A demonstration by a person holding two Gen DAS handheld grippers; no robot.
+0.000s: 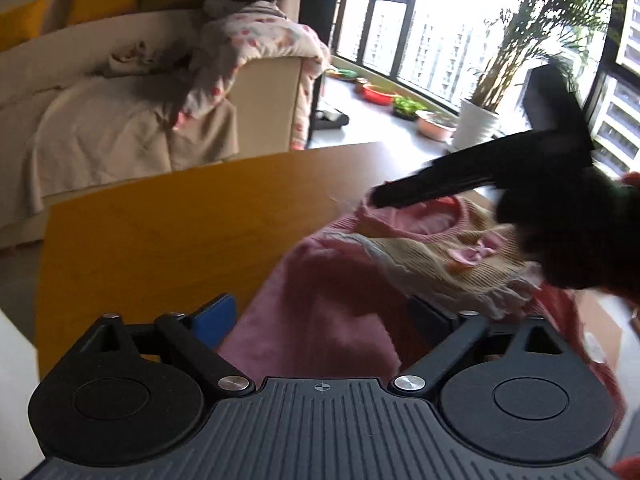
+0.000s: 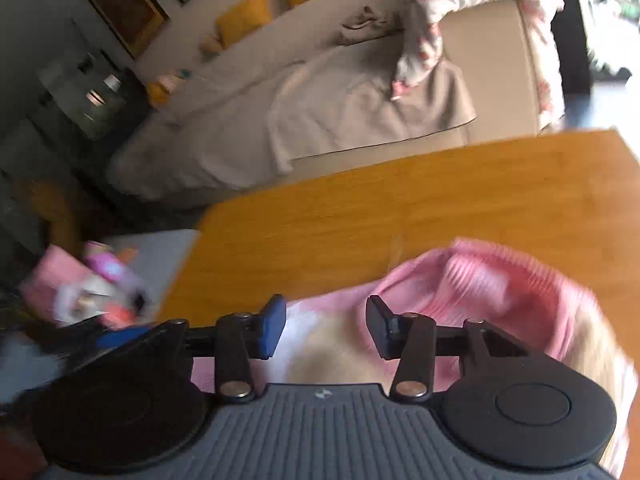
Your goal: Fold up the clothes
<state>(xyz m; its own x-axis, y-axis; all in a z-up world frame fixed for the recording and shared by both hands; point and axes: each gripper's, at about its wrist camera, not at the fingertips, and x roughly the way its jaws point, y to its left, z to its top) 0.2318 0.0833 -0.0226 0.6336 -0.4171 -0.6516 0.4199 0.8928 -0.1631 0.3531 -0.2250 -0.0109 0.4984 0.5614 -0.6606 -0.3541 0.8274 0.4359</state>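
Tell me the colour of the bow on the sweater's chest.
Pink, on the bow, against the beige knit; clearest in the left wrist view.

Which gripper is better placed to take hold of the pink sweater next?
Probably the left gripper: its open fingers already straddle the pink sweater. The right gripper, also open, hovers near the collar.

wrist views: close, forward-down | shared: table (image 1: pixel 160 220), sofa (image 2: pixel 492 80)

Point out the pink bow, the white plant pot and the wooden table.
pink bow (image 1: pixel 476 254), left wrist view, on its middle knot.
white plant pot (image 1: pixel 476 124), left wrist view, on its side wall.
wooden table (image 2: pixel 400 208), right wrist view, on a bare stretch of the top.
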